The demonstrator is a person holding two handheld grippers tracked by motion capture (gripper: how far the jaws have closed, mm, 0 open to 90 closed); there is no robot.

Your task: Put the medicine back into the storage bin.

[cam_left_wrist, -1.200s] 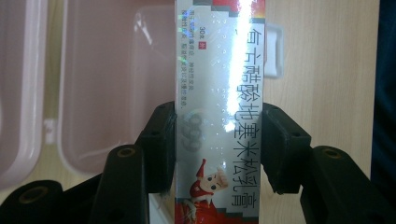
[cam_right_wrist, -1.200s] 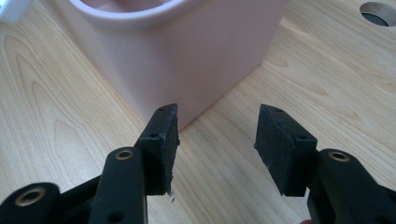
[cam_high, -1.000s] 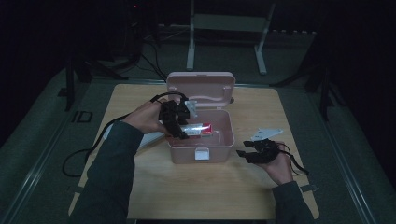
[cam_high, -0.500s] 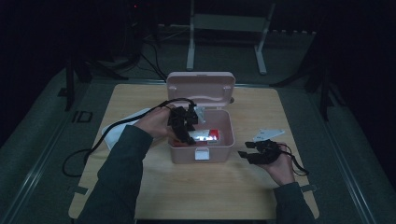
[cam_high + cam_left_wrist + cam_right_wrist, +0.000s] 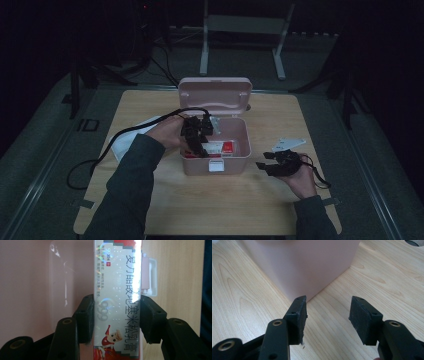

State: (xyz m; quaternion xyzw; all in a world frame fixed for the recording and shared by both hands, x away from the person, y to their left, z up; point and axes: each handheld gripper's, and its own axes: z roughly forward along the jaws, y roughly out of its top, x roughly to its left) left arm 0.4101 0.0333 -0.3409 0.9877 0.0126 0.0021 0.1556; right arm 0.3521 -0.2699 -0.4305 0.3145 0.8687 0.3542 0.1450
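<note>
A carton (image 5: 117, 302), long and narrow, glossy, printed red and white, is clamped across its narrow faces by the pads of the left gripper (image 5: 200, 145). It is held inside the open pink box (image 5: 240, 150), toward the box's left wall; whether it already rests on the red-and-white contents below cannot be judged in the dim high view. The box stands at the middle of the table (image 5: 280, 200), its lid (image 5: 215, 92) tipped back toward the far edge.

The carton is judged to be light and fairly stiff along its length, though thin card can be crushed by a hard squeeze. The foil finish looks slippery, so a flat, square bite near the middle, as taken now, is preferred to a hold at the end flaps.

The right gripper (image 5: 328, 315) is held low over the table near the box's right front corner; its jaws have just been opening, with nothing between them. White papers (image 5: 289, 144) lie toward the right edge, and a white sheet (image 5: 122, 142) toward the left.
</note>
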